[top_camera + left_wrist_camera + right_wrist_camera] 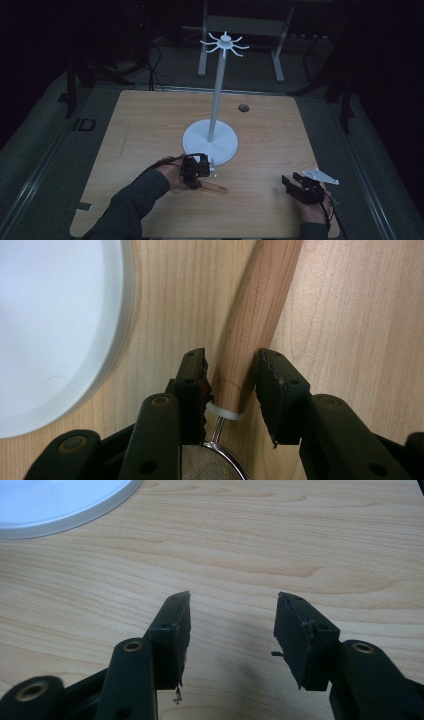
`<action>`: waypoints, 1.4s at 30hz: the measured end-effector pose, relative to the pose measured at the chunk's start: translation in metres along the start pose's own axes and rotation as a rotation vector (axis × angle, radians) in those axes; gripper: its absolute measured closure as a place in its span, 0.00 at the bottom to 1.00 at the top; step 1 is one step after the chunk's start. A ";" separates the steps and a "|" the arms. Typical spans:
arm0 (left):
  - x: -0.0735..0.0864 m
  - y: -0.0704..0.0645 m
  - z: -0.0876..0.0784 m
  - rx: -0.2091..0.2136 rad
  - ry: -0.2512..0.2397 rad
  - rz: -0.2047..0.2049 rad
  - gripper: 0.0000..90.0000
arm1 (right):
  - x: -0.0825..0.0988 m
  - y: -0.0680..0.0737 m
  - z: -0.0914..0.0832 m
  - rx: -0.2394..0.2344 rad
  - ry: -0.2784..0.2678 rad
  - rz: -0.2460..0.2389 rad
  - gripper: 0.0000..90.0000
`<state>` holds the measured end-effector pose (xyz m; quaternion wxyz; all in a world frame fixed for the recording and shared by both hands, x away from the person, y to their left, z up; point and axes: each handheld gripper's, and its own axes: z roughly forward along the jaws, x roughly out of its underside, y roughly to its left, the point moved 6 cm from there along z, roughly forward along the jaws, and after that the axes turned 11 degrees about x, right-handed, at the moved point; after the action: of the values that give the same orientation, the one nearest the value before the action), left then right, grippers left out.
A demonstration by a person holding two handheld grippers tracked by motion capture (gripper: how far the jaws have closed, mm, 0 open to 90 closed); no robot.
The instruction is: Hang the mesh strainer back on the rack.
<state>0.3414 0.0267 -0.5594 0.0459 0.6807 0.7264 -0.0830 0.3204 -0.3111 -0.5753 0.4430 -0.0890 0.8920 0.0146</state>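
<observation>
- Looks like a hang-the-strainer-on-the-rack job: small mesh strainer with a wooden handle lying flat on the table, just beside the round white base of the hook stand.
- Left gripper down over the strainer, jaws straddling the handle right where it meets the white collar and the wire neck. Near-side jaw about touching the wood, other one with a sliver of gap, so parted around it rather than clamped. Honestly hard to call it a real pinch yet.
- From the high view, same story: left gripper low over the near end, handle poking out toward the right along the tabletop.
- Right gripper doing nothing much, jaws spread wide over bare wood, nothing between them. Parked near the front right corner, well apart from the strainer.
- Step in hand, best guess: the grab. Not lifted, handle resting on the table.
- Next move probably: squeeze shut on the handle, check for slip since round wood rolls between flat pads, then lift straight up clear of the base.
- After that, a long way up to the hooks at the top of the pole. Going to need some loop or the mesh rim lined up with one prong, and can't tell from here whether the handle end has a hanging hole.
- Watch for bumping the pole on the way up; tall thin stand, could wobble.
</observation>
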 end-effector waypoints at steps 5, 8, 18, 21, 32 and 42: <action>0.002 0.004 0.003 0.026 0.013 -0.029 0.73 | 0.000 -0.001 0.000 0.000 0.001 0.002 0.54; 0.001 0.006 0.004 0.035 0.021 -0.034 0.72 | 0.000 -0.001 0.001 0.000 0.002 0.003 0.54; -0.004 0.012 0.011 0.077 0.085 -0.043 0.71 | 0.000 0.000 0.001 -0.003 0.003 0.003 0.54; -0.006 0.013 0.014 0.091 0.095 -0.052 0.71 | 0.000 0.000 0.000 -0.003 0.001 0.004 0.54; -0.003 0.013 0.010 0.078 0.098 -0.061 0.77 | 0.000 0.000 0.001 -0.005 0.002 0.007 0.54; -0.005 0.016 -0.018 0.018 -0.048 -0.112 0.77 | 0.000 0.001 0.001 -0.004 0.003 0.004 0.54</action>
<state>0.3587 0.0258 -0.5419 0.0522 0.6371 0.7613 -0.1083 0.3211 -0.3099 -0.5762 0.4415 -0.0881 0.8928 0.0170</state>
